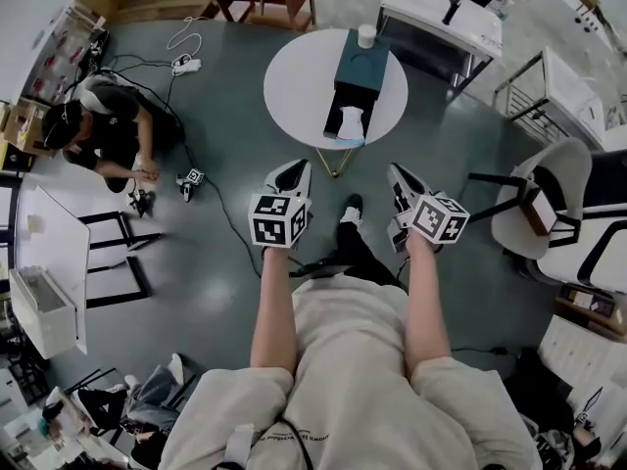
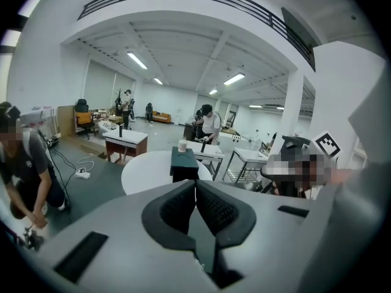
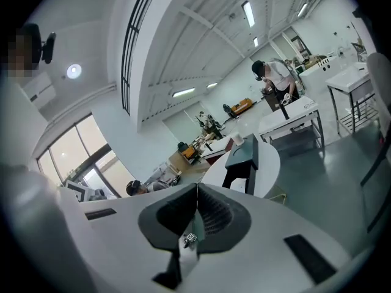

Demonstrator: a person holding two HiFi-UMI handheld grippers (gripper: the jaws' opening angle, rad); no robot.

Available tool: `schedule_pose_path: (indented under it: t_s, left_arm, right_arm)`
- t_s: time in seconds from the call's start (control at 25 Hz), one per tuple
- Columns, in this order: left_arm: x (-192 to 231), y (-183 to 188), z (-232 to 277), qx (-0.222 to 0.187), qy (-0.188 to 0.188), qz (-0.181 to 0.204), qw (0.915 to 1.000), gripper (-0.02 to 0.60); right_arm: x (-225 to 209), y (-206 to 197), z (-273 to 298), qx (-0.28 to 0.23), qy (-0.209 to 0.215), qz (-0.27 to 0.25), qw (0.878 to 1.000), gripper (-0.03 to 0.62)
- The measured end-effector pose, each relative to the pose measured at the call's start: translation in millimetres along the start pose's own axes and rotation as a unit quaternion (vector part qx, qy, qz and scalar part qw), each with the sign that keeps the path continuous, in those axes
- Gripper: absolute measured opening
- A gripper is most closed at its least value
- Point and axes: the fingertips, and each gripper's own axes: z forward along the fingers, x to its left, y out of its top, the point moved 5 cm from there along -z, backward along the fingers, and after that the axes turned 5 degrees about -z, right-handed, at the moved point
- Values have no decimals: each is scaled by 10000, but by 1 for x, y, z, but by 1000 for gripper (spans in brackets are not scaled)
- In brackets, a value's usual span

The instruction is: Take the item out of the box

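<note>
At the left of the head view a crouching person [image 1: 103, 130] is seen on the grey floor [image 1: 196, 262]. Right of that person, at the lower middle of the frame, the left gripper [image 1: 293, 169] is held out over the floor. In the left gripper view its jaws are shown pressed together with nothing between them.

In the upper middle of the head view a round white tabletop [image 1: 294, 81] is seen, well apart from both grippers. A dark teal box [image 1: 361, 67] lies on it, lengthwise toward the person. A white item [image 1: 351, 122] is seen inside the box's open near end. A white cup [image 1: 366, 35] stands just beyond the far end of the box.

Right of the left gripper the right gripper [image 1: 398, 174] is held at about the same level. In the right gripper view its jaws are likewise closed on nothing, and the box [image 3: 245, 156] with the white item [image 3: 239, 186] is seen above them. At the right edge of the head view a white chair [image 1: 549, 179] stands.
</note>
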Motion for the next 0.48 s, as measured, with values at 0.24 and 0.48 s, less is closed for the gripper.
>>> schedule_pose_path:
  t_s: [0.24,0.48]
  left_arm:
    - [34,46,70,230,42,75,9997,21]
    - [77,99,116,241,274,228,9991,21]
  right_arm:
    - [-30,55,85,18,257,195,9995,37]
    - [-51,107,178,227,412,119,9988,37]
